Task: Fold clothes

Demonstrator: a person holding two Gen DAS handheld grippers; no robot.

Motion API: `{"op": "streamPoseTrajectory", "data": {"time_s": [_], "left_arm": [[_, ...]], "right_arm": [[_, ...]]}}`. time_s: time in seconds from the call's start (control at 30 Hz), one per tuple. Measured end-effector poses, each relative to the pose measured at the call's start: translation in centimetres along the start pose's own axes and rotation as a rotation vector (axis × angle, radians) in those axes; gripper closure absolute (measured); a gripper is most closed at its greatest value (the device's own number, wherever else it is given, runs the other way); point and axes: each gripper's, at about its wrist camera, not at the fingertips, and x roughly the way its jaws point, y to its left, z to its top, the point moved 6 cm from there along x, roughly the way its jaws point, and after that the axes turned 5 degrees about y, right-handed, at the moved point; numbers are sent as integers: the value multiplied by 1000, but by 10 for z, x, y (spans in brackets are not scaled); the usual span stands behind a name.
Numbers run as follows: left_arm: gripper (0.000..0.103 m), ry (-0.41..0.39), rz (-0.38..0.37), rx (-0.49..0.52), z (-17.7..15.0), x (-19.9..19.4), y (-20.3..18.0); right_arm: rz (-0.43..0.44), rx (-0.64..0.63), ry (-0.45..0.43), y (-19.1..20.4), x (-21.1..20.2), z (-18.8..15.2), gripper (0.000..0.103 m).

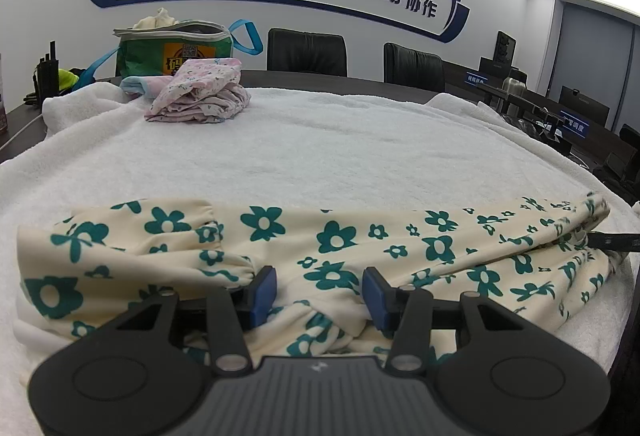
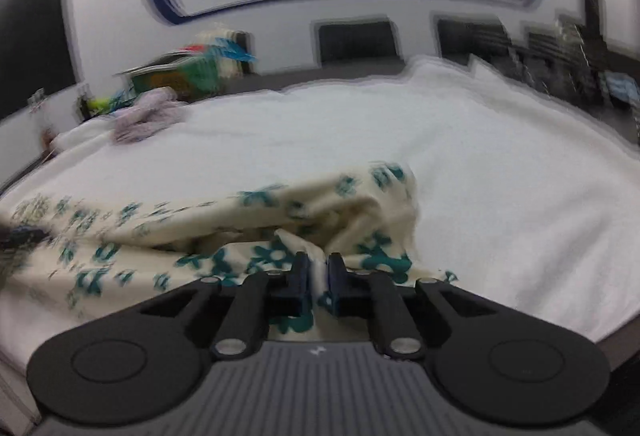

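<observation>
A cream garment with teal flowers [image 1: 340,248] lies spread along the near edge of a white towel [image 1: 340,140] that covers the table. My left gripper [image 1: 320,286] is open, its blue pads on either side of a bunched fold near the garment's middle. My right gripper [image 2: 319,268] is shut on the garment's right end [image 2: 360,212]; this view is blurred by motion. One finger of the right gripper shows at the far right of the left wrist view [image 1: 612,241].
A pink floral folded pile [image 1: 200,96] lies at the towel's far left, in front of a green bag [image 1: 176,48] with blue straps. Black chairs [image 1: 306,52] stand behind the dark table. Desks with monitors [image 1: 576,108] are at the right.
</observation>
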Motion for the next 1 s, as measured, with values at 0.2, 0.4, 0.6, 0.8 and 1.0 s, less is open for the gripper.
{"op": "streamPoseTrajectory", "data": {"time_s": [0.2, 0.4, 0.6, 0.8, 1.0], "left_arm": [[57, 0, -2, -1, 0, 0, -1], [57, -1, -1, 0, 1, 0, 0], [57, -1, -1, 0, 0, 0, 0], [57, -2, -1, 0, 1, 0, 0], [57, -24, -72, -34, 2, -27, 13]], "right_arm": [[-247, -128, -15, 27, 15, -7, 94], [-133, -111, -40, 30, -38, 10, 83], [-137, -142, -169, 43, -28, 44, 85], [-134, -109, -13, 29, 14, -4, 95], [-134, -90, -93, 28, -2, -5, 94]]}}
